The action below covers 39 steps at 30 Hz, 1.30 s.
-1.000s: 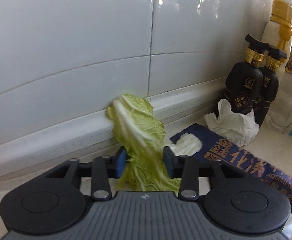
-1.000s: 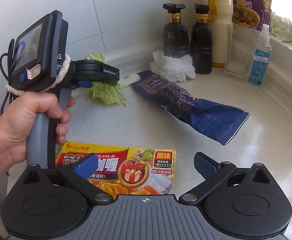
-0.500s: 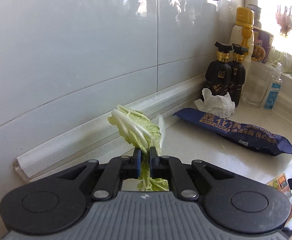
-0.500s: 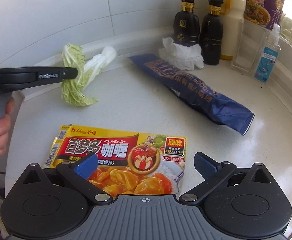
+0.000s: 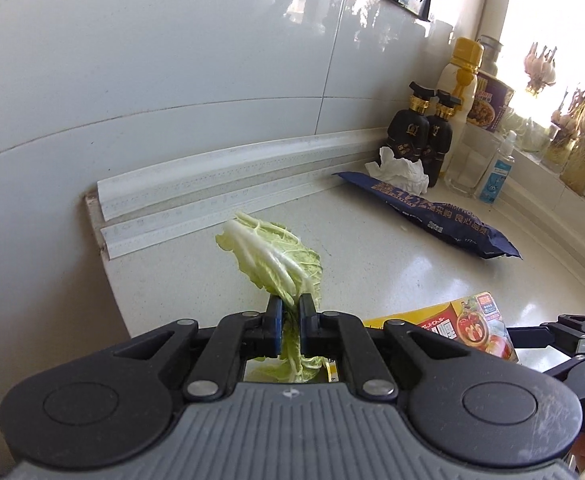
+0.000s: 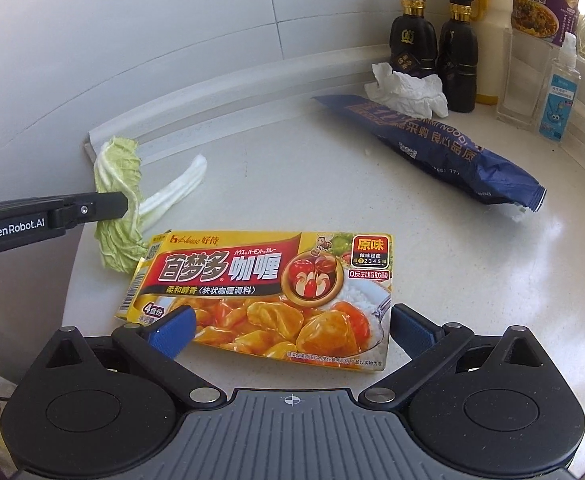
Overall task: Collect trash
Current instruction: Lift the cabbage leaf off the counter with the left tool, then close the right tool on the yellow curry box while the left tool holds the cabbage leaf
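Observation:
My left gripper (image 5: pixel 290 314) is shut on a green cabbage leaf (image 5: pixel 276 256) and holds it above the white counter; in the right wrist view the leaf (image 6: pixel 118 200) hangs from the left gripper (image 6: pixel 120 208). My right gripper (image 6: pixel 290 326) is open, its pads either side of a yellow curry box (image 6: pixel 268 292) lying flat on the counter; the box also shows in the left wrist view (image 5: pixel 464 324). A dark blue noodle wrapper (image 6: pixel 432 144) and a crumpled white tissue (image 6: pixel 404 90) lie farther back.
Two black bottles (image 6: pixel 432 36), a cream bottle (image 6: pixel 488 32), a noodle cup (image 6: pixel 540 4) and a small clear bottle (image 6: pixel 558 88) stand at the back right by the tiled wall. The counter's left edge (image 5: pixel 112 280) is close to the leaf.
My left gripper has closed on the cabbage leaf, lifted it off the counter and drawn it back from the wall. My right gripper has come closer over the curry box.

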Available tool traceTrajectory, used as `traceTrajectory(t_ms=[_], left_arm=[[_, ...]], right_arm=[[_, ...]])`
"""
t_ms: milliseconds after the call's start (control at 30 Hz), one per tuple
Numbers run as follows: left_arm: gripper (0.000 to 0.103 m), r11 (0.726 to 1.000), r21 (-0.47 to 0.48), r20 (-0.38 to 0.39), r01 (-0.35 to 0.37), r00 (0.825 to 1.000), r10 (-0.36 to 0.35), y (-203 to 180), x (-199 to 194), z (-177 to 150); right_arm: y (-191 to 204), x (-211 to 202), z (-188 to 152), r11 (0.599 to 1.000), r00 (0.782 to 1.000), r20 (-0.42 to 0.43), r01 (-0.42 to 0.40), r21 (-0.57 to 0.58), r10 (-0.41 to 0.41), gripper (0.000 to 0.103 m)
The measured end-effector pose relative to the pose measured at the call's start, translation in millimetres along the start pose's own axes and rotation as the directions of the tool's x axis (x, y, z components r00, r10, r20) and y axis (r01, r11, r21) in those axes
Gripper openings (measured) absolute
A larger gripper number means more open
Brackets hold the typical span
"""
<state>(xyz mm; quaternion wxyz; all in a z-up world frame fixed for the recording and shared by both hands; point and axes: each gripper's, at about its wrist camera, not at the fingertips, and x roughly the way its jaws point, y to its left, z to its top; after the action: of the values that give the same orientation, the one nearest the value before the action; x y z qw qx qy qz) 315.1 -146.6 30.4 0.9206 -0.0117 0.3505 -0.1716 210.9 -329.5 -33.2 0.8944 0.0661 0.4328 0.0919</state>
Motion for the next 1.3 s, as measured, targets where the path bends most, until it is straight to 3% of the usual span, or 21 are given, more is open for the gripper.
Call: traceTrajectory(t_ms=[133, 233, 467, 600, 733, 900, 1000, 1067, 1167, 1300], left_arm=[[0.007, 0.999, -0.042, -0.006, 0.007, 1.000, -0.008, 6, -3, -5], [0.007, 0.997, -0.071, -0.003, 0.030, 1.000, -0.030, 9, -3, -8], [0.007, 0.988, -0.090, -0.001, 0.122, 0.992, -0.123, 7, 7, -11], [0.007, 0.986, -0.117, 0.030, 0.119, 0.993, -0.116, 12, 4, -10], [0.007, 0.992, -0.084, 0.079, 0.092, 0.993, -0.085, 12, -8, -10], [0.007, 0.995, -0.059, 0.147, 0.083, 0.986, -0.073, 13, -25, -7], [0.007, 0.995, -0.057, 0.161, 0.083, 0.984, -0.073, 14, -29, -7], [0.007, 0.996, -0.046, 0.167, 0.076, 0.984, -0.068, 16, -30, -7], [0.007, 0.997, -0.045, 0.169, 0.069, 0.984, -0.061, 20, -28, -8], [0.007, 0.995, -0.066, 0.158, 0.070, 0.986, -0.059, 28, -23, -10]], right_arm=[[16, -6, -10, 0.998, 0.999, -0.034, -0.035, -0.043, 0.034, 0.103], [34, -9, -21, 0.989, 0.996, -0.075, -0.051, -0.136, 0.040, 0.103], [59, -26, -40, 0.958, 0.991, -0.125, -0.085, -0.272, 0.052, 0.103], [66, -32, -46, 0.927, 0.995, -0.098, -0.018, -0.375, -0.021, 0.103], [62, -33, -47, 0.897, 0.996, -0.064, 0.028, -0.442, -0.062, 0.103], [71, -30, -48, 0.797, 0.992, -0.048, 0.064, -0.601, -0.116, 0.103], [80, -25, -46, 0.716, 0.991, -0.050, 0.053, -0.696, -0.122, 0.103], [85, -19, -40, 0.684, 0.990, -0.066, 0.039, -0.728, -0.126, 0.103], [88, -8, -27, 0.676, 0.988, -0.112, -0.009, -0.737, -0.109, 0.103], [87, 6, -11, 0.703, 0.980, -0.185, -0.085, -0.706, -0.067, 0.103]])
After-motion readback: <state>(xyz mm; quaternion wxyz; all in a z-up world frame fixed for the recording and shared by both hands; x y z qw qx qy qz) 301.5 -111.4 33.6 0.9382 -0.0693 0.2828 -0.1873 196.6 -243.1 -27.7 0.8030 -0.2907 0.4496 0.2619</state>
